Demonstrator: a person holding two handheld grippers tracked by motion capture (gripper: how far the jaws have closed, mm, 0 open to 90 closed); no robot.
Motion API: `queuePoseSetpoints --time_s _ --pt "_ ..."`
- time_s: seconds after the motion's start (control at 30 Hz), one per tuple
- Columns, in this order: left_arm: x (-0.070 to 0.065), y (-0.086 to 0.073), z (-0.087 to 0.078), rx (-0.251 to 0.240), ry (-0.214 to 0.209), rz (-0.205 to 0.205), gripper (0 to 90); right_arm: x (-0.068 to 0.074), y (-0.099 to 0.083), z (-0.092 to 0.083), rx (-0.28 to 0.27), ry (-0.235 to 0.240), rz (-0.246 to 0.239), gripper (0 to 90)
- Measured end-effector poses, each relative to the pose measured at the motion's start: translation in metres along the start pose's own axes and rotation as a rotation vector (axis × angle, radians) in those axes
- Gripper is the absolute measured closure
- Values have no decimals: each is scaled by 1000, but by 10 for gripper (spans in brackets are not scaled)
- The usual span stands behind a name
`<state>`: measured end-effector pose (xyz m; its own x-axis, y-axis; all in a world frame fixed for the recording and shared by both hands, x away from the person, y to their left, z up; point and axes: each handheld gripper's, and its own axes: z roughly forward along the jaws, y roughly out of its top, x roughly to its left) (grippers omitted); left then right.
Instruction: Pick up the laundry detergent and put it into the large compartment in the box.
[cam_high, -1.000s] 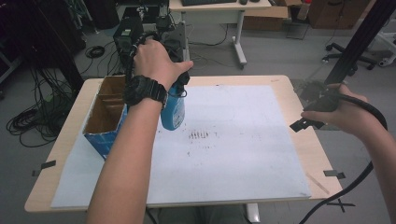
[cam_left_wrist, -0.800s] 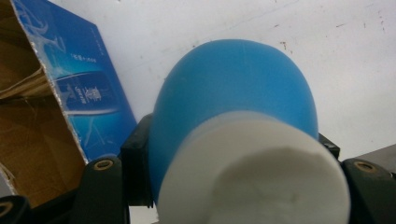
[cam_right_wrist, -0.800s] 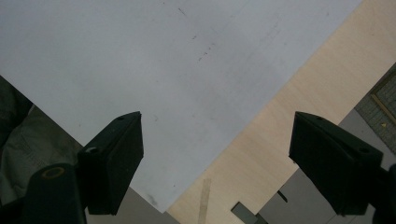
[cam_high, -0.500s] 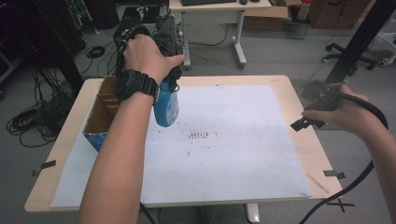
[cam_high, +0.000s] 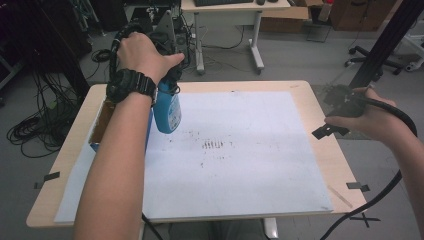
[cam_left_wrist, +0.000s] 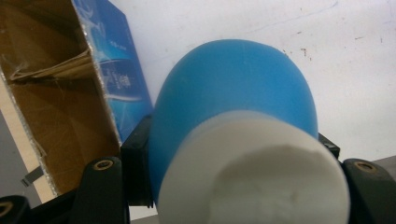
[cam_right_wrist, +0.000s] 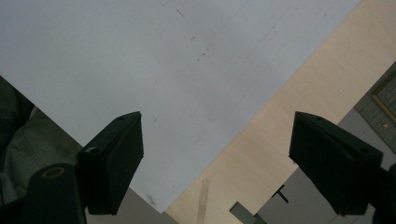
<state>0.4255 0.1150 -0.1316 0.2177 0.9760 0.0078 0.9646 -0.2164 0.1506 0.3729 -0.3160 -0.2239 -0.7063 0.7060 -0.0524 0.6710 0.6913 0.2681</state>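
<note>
High view: left gripper (cam_high: 167, 80) jaws clamp blue bottle (cam_high: 167, 111); right gripper (cam_high: 334, 117) jaws apart.

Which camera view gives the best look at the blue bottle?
The high view: the blue bottle hangs there full-length, label visible, from the left hand-held gripper. The left gripper view gives only a close look at its white cap and blue shoulder.

Bottle's (cam_high: 167, 107) label perhaps too blurred

Grey floor (cam_high: 300, 60), a desk (cam_high: 235, 7) beyond the table, coiled black cables (cam_high: 30, 132) at left.
</note>
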Motion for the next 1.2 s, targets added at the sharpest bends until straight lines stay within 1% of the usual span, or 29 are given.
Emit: queuePoseSetpoints --time_s 0.2,0.23,0.27,0.3,0.37,0.4,0.43,0.53,0.57,0.6,0.63,0.67,0.7,0.73,0.8,0.93,1.0,1.03,1.1,1.17,1.2 --pt "11 -1 -3 -4 9 -22 376 -3 0 0 0 0 1 176" --pt "11 -1 -3 -4 9 -22 376 -3 0 0 1 1 0 176" --pt "15 -2 -3 -6 9 -32 376 -3 0 0 -1 1 3 176" --pt "15 -2 -3 -6 9 -32 376 -4 1 0 -1 1 4 176" --pt "20 -4 -4 -11 10 -42 376 -4 1 0 0 2 5 176" --pt "25 -5 -6 -14 10 -50 376 -5 1 0 0 0 4 176" --pt "25 -5 -6 -14 10 -50 376 -5 1 0 0 0 4 176" --pt "34 -9 -10 -23 14 -71 376 -5 1 1 5 1 8 176" --pt "34 -9 -10 -23 14 -71 376 -5 1 1 5 1 8 176" --pt "39 -11 -13 -25 18 -83 376 -6 1 2 7 1 9 176" --pt "39 -11 -13 -25 18 -83 376 -6 1 2 7 1 9 176" --pt "45 -13 -15 -25 20 -92 376 -6 1 2 7 1 9 176" --pt "45 -13 -15 -25 20 -92 376 -6 1 2 7 1 9 176" --pt "50 -14 -16 -28 22 -103 376 -6 1 3 9 2 10 176" --pt "56 -16 -18 -28 28 -112 376 -6 1 3 9 1 10 176" --pt "63 -19 -20 -33 34 -127 376 -6 2 3 9 2 9 176" --pt "69 -21 -21 -36 35 -147 376 -6 2 4 12 1 9 176" --pt "69 -21 -21 -36 35 -147 376 -6 2 4 12 1 9 176" --pt "76 -23 -21 -39 40 -162 376 -5 3 4 15 2 11 176" --pt "78 -23 -21 -38 41 -166 376 -5 4 4 14 1 11 175" --pt "82 -24 -22 -39 44 -176 376 -5 4 5 16 0 10 176"
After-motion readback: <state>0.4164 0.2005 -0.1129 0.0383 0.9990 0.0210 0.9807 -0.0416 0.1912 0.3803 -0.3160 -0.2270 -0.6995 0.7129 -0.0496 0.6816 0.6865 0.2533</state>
